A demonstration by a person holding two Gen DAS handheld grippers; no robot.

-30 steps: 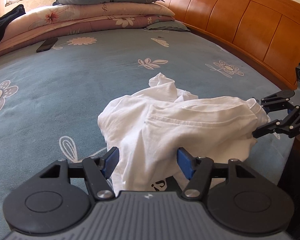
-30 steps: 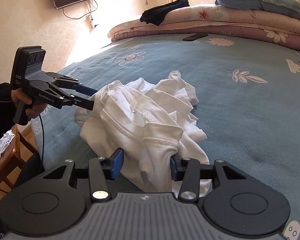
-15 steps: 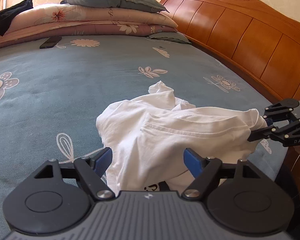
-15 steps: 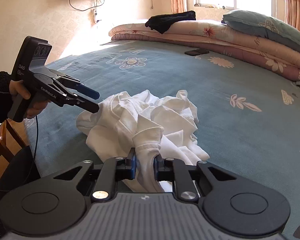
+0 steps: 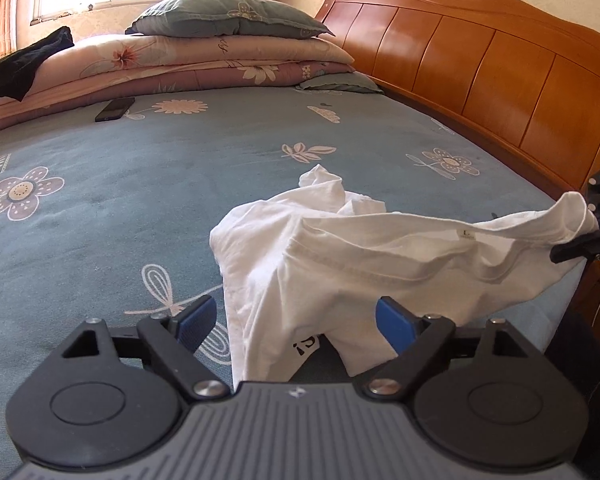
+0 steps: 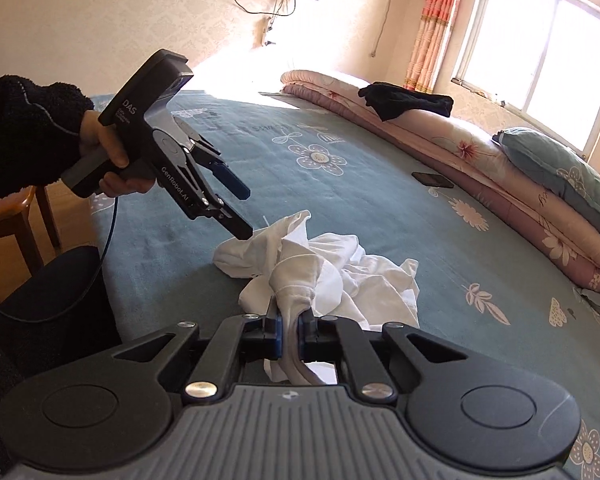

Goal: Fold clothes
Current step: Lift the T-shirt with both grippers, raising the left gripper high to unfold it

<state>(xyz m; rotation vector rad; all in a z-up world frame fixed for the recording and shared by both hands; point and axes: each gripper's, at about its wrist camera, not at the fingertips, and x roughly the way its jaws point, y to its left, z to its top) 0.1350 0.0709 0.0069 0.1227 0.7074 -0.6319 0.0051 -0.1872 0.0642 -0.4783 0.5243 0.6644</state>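
White shirt (image 6: 328,276) on blue bedspread (image 6: 440,240)

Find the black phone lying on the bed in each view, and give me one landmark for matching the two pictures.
Left wrist view: the black phone lies upper left on the blue bedsheet, just before the stacked quilts.
Right wrist view: the phone lies right of centre, again at the foot of the quilts.
Shared landmark: the crumpled white shirt, centre in both.
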